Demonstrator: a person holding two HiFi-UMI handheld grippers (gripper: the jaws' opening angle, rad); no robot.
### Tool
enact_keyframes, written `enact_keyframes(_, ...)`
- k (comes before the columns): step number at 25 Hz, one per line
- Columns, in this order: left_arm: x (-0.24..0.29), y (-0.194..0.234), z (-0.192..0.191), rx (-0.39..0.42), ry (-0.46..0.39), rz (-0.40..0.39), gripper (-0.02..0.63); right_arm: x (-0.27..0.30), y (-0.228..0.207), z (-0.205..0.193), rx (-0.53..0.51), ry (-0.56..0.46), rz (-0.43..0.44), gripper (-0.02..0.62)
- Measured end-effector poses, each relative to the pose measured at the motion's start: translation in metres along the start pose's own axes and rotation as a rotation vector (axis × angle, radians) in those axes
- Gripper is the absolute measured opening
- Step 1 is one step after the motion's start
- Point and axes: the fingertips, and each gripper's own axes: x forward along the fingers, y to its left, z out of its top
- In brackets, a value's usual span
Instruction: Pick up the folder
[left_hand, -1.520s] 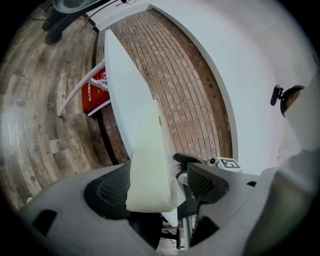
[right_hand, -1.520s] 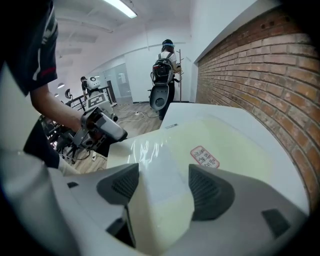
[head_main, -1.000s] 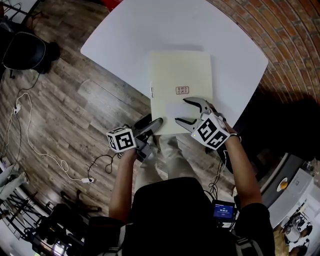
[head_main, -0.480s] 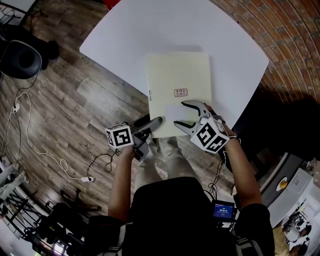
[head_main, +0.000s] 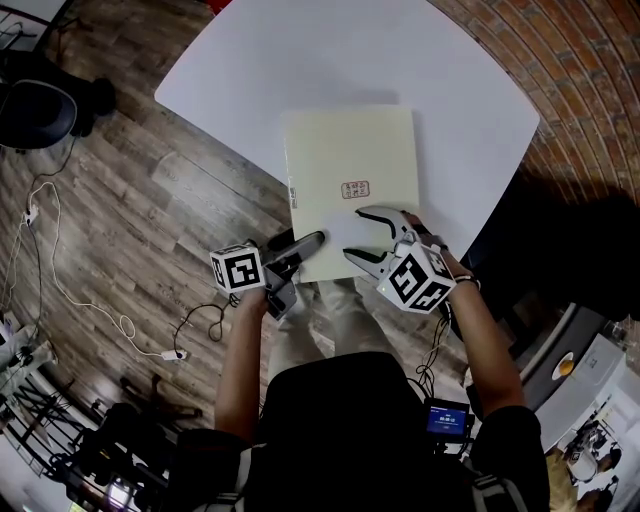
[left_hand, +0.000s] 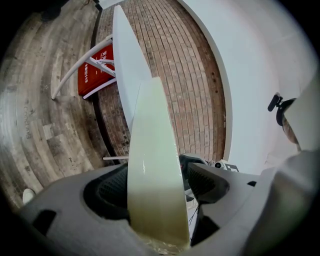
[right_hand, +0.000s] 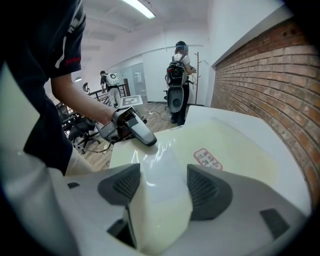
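While our left gripper (head_main: 315, 240) clamps the near edge of the cream rectangular folder (head_main: 350, 150), our right gripper (head_main: 352, 233) sits spread above its cover.

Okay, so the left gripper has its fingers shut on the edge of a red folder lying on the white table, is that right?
Not quite. The folder is pale cream, not red, as the head view shows. The rest holds: the left gripper has its fingers shut on the folder's edge, and the folder lies on the white table.
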Motion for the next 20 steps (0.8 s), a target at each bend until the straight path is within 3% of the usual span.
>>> enact_keyframes(20,0.009,0.004,-0.016,-0.038,0.086,-0.046,0.348,0.007,0.028,0.001,-0.055,0.009,0.057,0.302)
